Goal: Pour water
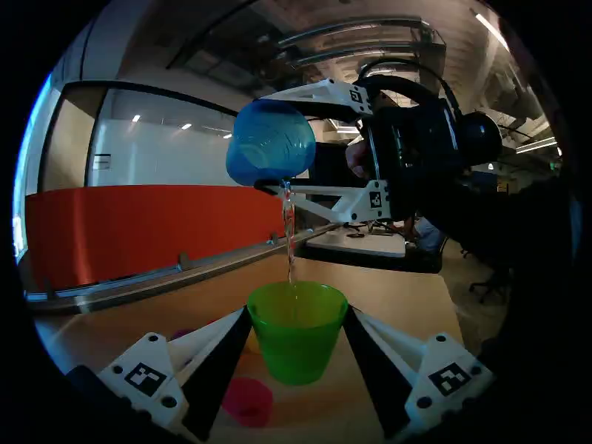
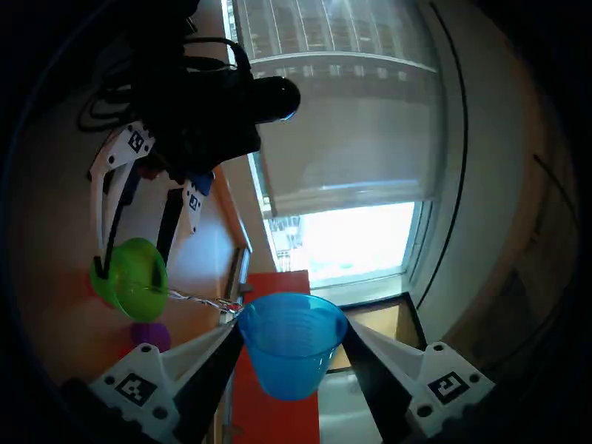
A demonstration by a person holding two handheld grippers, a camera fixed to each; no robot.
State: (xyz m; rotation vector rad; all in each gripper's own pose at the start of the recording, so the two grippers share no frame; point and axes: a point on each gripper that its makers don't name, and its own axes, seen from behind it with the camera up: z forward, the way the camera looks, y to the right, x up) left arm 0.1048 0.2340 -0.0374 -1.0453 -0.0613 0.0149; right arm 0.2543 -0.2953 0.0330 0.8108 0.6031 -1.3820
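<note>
Above green cup clamped in left tool, right tool grips tilted blue cup, water streaming.

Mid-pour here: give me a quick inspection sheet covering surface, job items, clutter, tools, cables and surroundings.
Surface: wooden table, no spill seen.
Job's things: blue cup tilted above green cup; thin water stream falls into the green cup.
Clutter: pink cup and purple item on the table near the green cup.
Tools: left tool shut on green cup; right tool shut on blue cup.
Cables: black cable loops over the right tool's body.
Surroundings: red partition, bright window under a blind.
</note>
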